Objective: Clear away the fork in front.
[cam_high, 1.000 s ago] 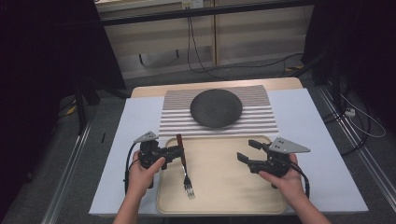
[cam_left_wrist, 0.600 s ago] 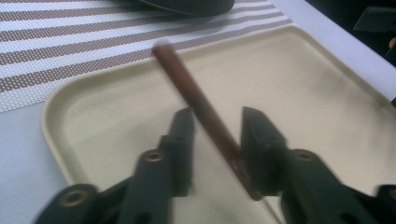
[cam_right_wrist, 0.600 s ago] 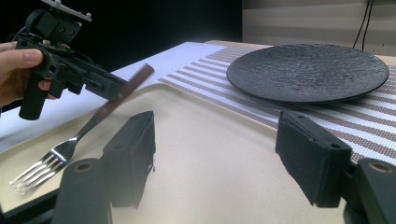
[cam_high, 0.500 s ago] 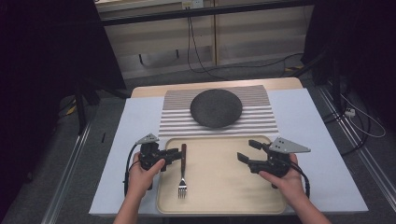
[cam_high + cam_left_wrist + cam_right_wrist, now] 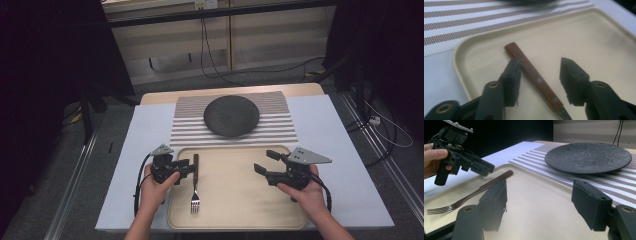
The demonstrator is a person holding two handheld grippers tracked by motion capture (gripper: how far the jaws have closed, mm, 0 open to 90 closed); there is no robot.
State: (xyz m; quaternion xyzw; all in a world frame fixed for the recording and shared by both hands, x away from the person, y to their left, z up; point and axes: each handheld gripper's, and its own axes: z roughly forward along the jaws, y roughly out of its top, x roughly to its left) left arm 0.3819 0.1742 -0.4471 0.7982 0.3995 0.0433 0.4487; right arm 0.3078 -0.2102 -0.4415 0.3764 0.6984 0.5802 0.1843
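A fork with a brown wooden handle (image 5: 195, 176) lies flat along the left side of a beige tray (image 5: 235, 200), tines toward me. My left gripper (image 5: 186, 166) is open just left of the handle. In the left gripper view the handle (image 5: 534, 76) lies on the tray (image 5: 579, 40) beneath the gap between the open jaws (image 5: 540, 72), not pinched. My right gripper (image 5: 264, 160) hovers open over the tray's right half with nothing in it. In the right gripper view, past its open jaws (image 5: 539, 202), I see the fork (image 5: 474, 193) and the left gripper (image 5: 484, 167).
A dark round plate (image 5: 231, 116) sits on a striped placemat (image 5: 185, 130) just beyond the tray. A white sheet (image 5: 145, 150) covers the table on both sides. Cables trail on the floor at the back and right.
The fork has swung from a slant to lying straight on the tray. My left gripper now stands open beside the handle. The right gripper has held still.
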